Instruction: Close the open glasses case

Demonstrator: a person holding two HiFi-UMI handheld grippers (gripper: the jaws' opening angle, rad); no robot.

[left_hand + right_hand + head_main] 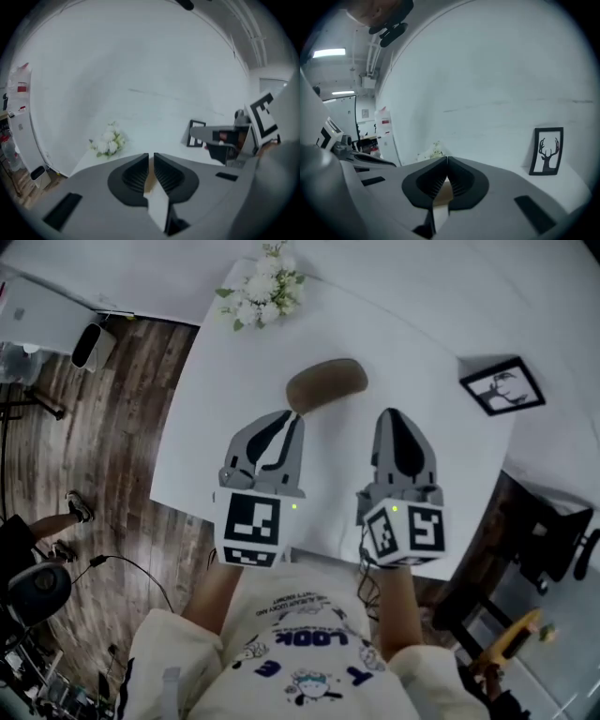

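At the middle of the white bench [220,399], the brown oval glasses case [326,383] looks closed, so hold clear: left gripper [284,418] jaws slightly apart, empty, right gripper [392,414] jaws together, both short of it.

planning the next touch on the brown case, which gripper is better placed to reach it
Probably left: the left gripper ends right beside the glasses case; the right gripper sits off to its right.

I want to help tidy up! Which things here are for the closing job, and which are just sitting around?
For the job: glasses case, left gripper, right gripper.
Just lying about: flowers, framed deer picture.
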